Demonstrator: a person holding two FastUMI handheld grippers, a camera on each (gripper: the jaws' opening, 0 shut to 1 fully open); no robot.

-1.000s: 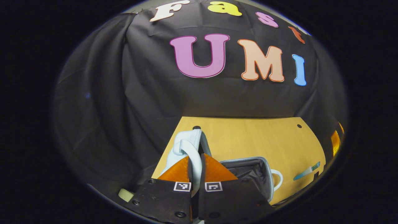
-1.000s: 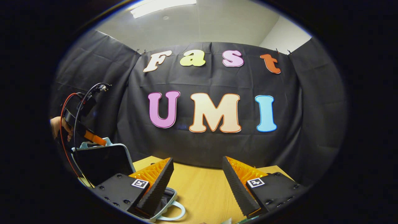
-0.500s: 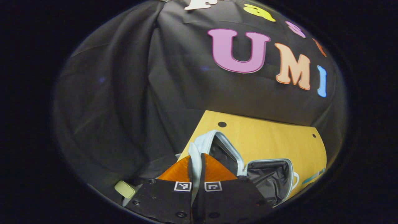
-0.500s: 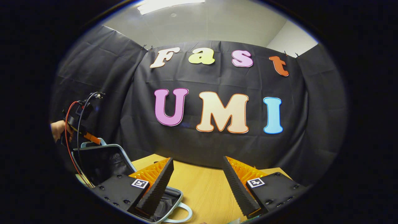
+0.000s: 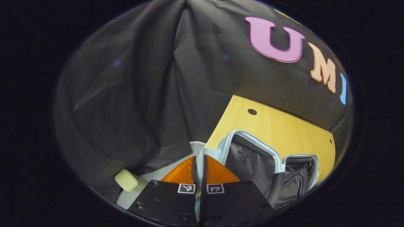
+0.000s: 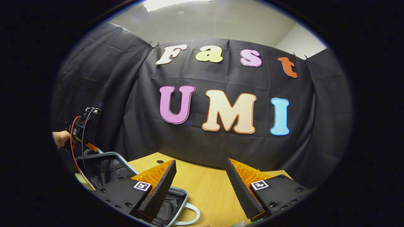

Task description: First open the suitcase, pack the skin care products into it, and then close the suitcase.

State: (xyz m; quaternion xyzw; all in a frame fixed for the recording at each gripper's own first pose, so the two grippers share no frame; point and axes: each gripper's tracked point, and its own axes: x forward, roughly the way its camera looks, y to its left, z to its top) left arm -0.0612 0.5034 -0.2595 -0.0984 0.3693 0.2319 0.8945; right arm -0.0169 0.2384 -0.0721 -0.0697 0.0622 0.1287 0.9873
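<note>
Suitcase (image 5: 268, 164), open on table (image 5: 284, 126): my left gripper (image 5: 198, 164) clamps its lid handle (image 5: 199, 153), right gripper (image 6: 199, 176) spread idle; letting go early may drop the lid hard.

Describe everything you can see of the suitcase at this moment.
The suitcase is small, with a pale blue shell, light zip edging and dark fabric lining. It lies open on the wooden table, its lid swung out over the table's edge. The left gripper is shut on the lid's pale handle. A second loop handle shows on the base.
</note>
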